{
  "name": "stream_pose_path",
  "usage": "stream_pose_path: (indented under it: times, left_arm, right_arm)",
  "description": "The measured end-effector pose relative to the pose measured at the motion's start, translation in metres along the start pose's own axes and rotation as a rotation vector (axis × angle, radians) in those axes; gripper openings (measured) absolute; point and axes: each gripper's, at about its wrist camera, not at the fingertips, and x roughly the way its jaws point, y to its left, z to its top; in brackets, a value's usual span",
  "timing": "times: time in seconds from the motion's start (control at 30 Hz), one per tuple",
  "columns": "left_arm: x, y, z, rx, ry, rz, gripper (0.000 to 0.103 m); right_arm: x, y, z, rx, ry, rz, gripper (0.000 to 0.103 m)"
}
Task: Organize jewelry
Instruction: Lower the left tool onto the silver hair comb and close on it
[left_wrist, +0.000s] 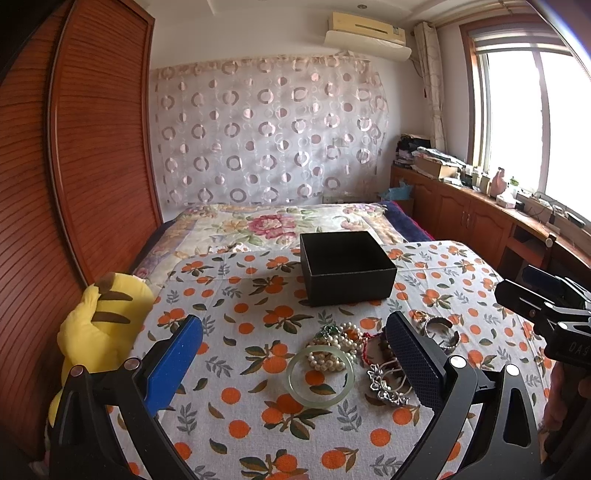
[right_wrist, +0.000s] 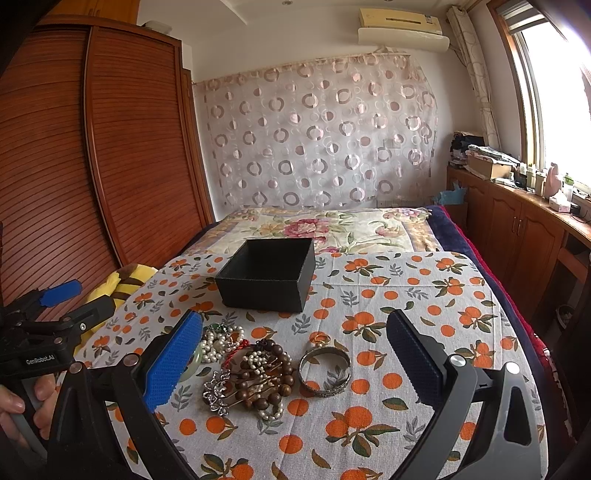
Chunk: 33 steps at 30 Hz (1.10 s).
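While the black box (right_wrist: 267, 275) sits empty at the far side of the tabletop (right_wrist: 424, 314), the jade bangle (left_wrist: 320, 376), pearls (left_wrist: 332, 354), wooden beads (right_wrist: 266, 380) and silver bangle (right_wrist: 325, 373) lie loose before it, left gripper (left_wrist: 295, 365) and right gripper (right_wrist: 295, 365) both with fingers spread, holding nothing—sorting seemingly unstarted.

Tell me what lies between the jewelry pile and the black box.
Only bare orange-print cloth separates the jewelry pile from the black box; the right wrist view shows it best.

Both wrist views face the bed (left_wrist: 280, 221) (side by side) — sharing the box (left_wrist: 347, 269).
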Motion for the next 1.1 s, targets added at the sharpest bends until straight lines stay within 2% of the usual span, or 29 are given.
stream_pose_path:
  times: [0.23,0.5,0.63,0.83,1.03,1.1]
  left_arm:
    - [0.019,-0.011,-0.010,0.032,0.079,-0.052,0.096]
    - [0.045,-0.023,-0.030,0.073,0.152,-0.125,0.096]
    - [0.055,-0.033,-0.038,0.093,0.189,-0.181,0.096]
    - [0.065,-0.048,-0.046,0.116,0.231,-0.264,0.095]
    - [0.083,-0.063,-0.050,0.131,0.308,-0.360,0.076]
    - [0.091,-0.068,-0.052,0.136,0.333,-0.385,0.073]
  right_arm:
    - [0.009,-0.009,-0.004,0.001,0.037,-0.011,0.101]
    - [0.020,-0.021,-0.028,-0.023,0.089,-0.008,0.100]
    - [0.030,-0.026,-0.039,-0.047,0.136,0.006,0.091]
    - [0.036,-0.035,-0.050,-0.061,0.182,0.019,0.086]
    - [0.043,-0.052,-0.060,-0.060,0.217,0.005,0.085]
    - [0.045,-0.055,-0.062,-0.060,0.226,0.000,0.085]
